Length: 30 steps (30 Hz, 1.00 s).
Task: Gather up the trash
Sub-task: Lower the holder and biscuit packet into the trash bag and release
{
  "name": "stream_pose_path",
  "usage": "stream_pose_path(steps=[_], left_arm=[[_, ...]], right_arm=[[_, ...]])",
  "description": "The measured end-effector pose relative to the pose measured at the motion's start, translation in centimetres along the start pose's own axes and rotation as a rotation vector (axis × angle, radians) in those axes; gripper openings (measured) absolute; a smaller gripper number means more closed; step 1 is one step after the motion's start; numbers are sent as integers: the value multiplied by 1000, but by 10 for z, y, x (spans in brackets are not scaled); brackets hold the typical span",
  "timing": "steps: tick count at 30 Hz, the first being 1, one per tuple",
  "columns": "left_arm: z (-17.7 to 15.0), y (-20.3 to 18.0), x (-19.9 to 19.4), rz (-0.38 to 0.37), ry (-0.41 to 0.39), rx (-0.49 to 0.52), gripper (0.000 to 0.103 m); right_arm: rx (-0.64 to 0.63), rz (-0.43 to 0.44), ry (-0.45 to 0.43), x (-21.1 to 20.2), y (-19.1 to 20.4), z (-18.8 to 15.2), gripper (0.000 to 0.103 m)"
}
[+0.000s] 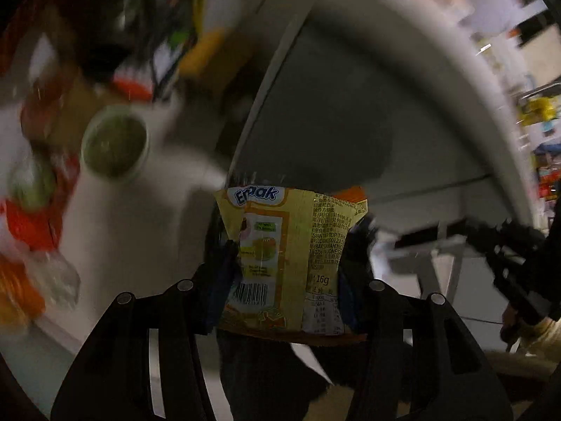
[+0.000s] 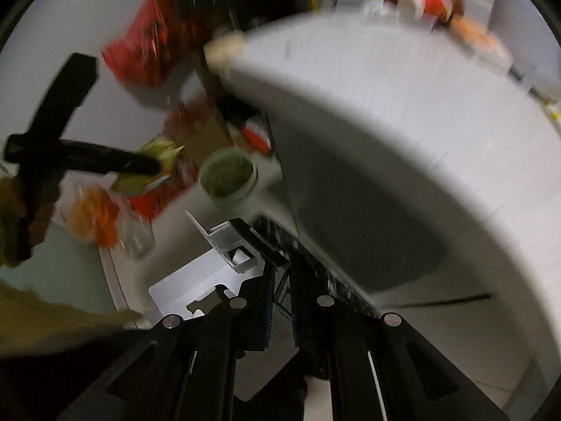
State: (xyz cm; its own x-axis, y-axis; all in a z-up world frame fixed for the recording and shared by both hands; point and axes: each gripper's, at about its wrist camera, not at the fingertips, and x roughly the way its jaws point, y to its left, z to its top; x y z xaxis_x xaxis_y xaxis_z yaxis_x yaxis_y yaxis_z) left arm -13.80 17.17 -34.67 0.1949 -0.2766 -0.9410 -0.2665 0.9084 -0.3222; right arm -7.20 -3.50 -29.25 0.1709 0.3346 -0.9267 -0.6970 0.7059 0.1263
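Between the left tongs (image 1: 287,266), in the left wrist view, sits a yellow snack wrapper (image 1: 280,256), clamped upright across its lower half, with the top edge free. Up and to the left of the wrapper stands a green cup (image 1: 115,142) on the white surface (image 1: 140,217); further left of the cup lie blurred red and orange wrappers (image 1: 28,224). Behind and to the right of the wrapper rises a large grey-white curved wall (image 1: 350,115), probably the trash container. Hold the clamp firm, since thin foil is likely to slip, and carry the wrapper over the rim before you release.

Below the green cup (image 2: 228,175) in the right wrist view, the right tongs (image 2: 280,280) stand nearly shut, and nothing can be seen between them. Left of the cup, the left tongs (image 2: 154,165) appear as a dark bar with the yellow wrapper (image 2: 157,151) at the tip. To the right of the cup runs the curved wall (image 2: 385,140). Keep the right tongs low and clear of the left arm's path. Both views are motion-blurred, so slow down near the rim.
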Motion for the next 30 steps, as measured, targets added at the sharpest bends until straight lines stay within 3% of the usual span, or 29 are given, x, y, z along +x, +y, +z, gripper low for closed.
stream_pose_path(steps=[4, 7, 8, 10, 11, 12, 13, 14, 16, 21, 30], left_arm=[[-22, 22, 101, 23, 132, -20, 50], [-21, 29, 163, 39, 201, -19, 51], [-20, 31, 182, 42, 228, -19, 52], [-15, 30, 219, 98, 286, -2, 65], [-13, 30, 230, 129, 307, 7, 78], [-12, 27, 239, 170, 320, 21, 81], [-9, 23, 247, 205, 327, 42, 81], [-9, 21, 250, 211, 331, 54, 83], [-8, 15, 246, 225, 318, 71, 83], [-3, 2, 213, 177, 262, 65, 84], [22, -41, 71, 169, 33, 88, 84]], right_arm=[[29, -61, 113, 78, -13, -29, 8], [65, -117, 195, 132, -28, -48, 8], [87, -145, 227, 155, -34, -55, 9], [115, -165, 274, 181, -43, -63, 10], [126, -186, 294, 193, -46, -68, 18], [135, -200, 317, 208, -48, -70, 29], [136, -225, 327, 217, -49, -72, 53], [132, -241, 326, 219, -47, -74, 61], [129, -254, 328, 224, -49, -75, 62], [188, -266, 300, 199, -57, -68, 70], [220, -158, 149, 100, -41, -25, 72]])
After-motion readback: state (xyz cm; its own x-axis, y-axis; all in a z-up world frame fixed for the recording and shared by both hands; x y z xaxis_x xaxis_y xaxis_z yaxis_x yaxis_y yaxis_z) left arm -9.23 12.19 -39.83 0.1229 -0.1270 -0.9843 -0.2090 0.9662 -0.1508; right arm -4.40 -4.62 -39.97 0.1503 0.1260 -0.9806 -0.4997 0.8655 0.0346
